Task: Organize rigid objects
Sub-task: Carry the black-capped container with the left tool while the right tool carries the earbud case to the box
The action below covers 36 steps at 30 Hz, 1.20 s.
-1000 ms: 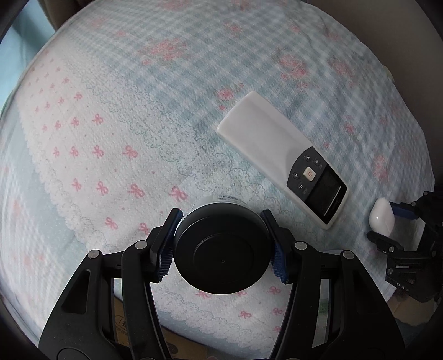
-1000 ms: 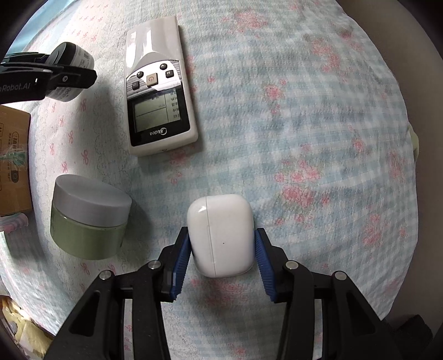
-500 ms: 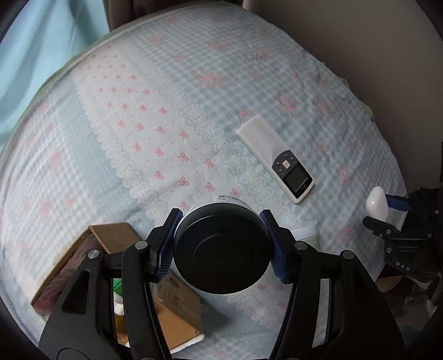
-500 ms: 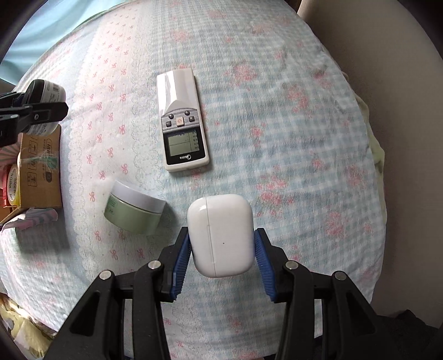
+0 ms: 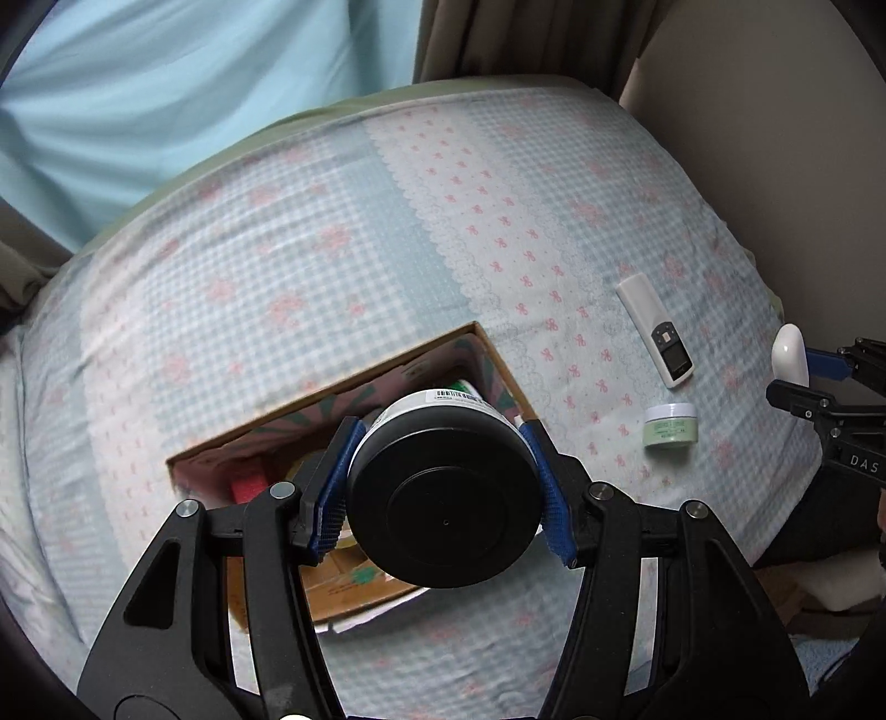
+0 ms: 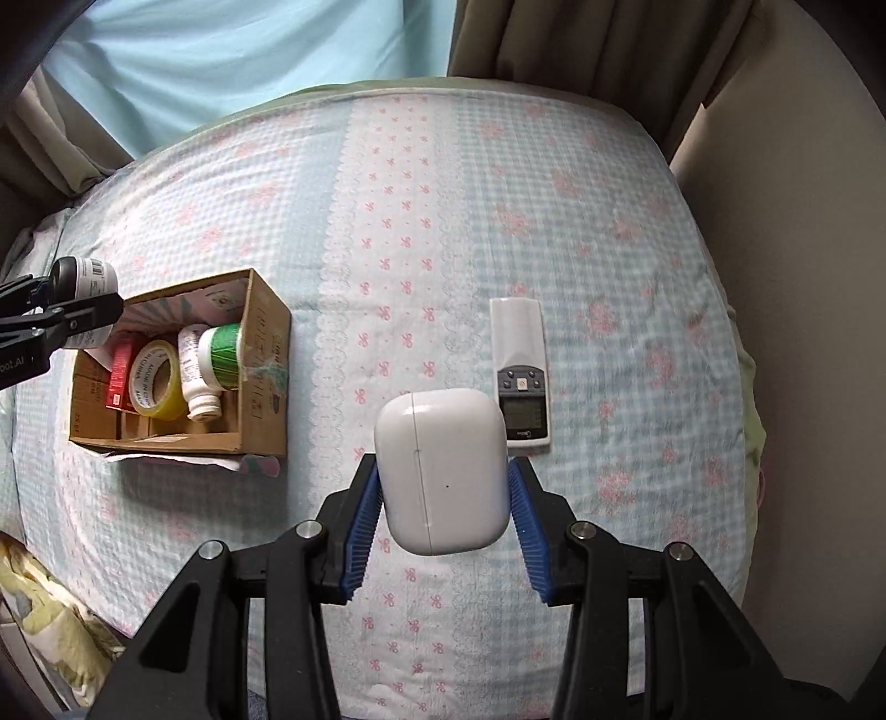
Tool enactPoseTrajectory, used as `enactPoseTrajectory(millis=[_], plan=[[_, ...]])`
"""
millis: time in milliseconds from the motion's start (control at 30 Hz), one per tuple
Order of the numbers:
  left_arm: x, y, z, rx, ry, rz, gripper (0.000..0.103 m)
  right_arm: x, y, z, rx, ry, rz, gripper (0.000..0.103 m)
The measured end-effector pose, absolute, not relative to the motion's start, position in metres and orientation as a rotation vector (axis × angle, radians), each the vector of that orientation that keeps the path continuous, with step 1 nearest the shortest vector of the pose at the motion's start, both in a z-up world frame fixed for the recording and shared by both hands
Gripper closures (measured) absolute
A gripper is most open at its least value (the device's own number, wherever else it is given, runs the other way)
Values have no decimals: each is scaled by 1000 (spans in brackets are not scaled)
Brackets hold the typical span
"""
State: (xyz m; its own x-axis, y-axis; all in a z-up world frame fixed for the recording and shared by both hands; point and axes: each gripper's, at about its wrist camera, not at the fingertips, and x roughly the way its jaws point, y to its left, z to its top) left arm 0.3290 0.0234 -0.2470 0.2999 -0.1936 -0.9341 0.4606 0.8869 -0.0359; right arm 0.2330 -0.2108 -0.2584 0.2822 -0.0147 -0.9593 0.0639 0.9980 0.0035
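My left gripper (image 5: 443, 487) is shut on a black-lidded white jar (image 5: 443, 493) and holds it high above an open cardboard box (image 5: 332, 387). From the right wrist view the jar (image 6: 83, 277) hangs over the box's (image 6: 260, 354) left end. My right gripper (image 6: 443, 487) is shut on a white earbud case (image 6: 443, 471), high above the bed, and shows in the left wrist view (image 5: 797, 376). A white remote (image 6: 520, 371) and a green cream jar (image 5: 670, 423) lie on the bedspread.
The box holds a tape roll (image 6: 155, 382), a red packet (image 6: 122, 365), a white bottle (image 6: 194, 371) and a green-wrapped tub (image 6: 221, 354). The checked bedspread (image 6: 421, 221) covers the bed. Curtains (image 6: 554, 39) and a wall stand behind.
Both grippers have risen well above the bed with their objects. The left one has swung left over the cardboard box. The bed objects now look smaller.
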Motion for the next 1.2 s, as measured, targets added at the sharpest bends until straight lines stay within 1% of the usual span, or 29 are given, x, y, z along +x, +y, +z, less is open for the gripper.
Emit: enactPoseTrajectory(millis=[267, 467, 667, 900, 1200], plan=[[314, 121, -248, 184, 1217, -293, 49, 276, -133, -234, -3, 1241, 105, 61], [304, 167, -266, 106, 1256, -217, 49, 309, -85, -237, -42, 1255, 201, 61], [301, 187, -301, 51, 1312, -182, 49, 323, -52, -265, -75, 1308, 285, 61], [313, 192, -349, 1, 1383, -170, 49, 333, -30, -321, -99, 1426, 326, 61], [339, 181, -396, 63, 1453, -174, 49, 347, -24, -381, -124, 1510, 348, 61]])
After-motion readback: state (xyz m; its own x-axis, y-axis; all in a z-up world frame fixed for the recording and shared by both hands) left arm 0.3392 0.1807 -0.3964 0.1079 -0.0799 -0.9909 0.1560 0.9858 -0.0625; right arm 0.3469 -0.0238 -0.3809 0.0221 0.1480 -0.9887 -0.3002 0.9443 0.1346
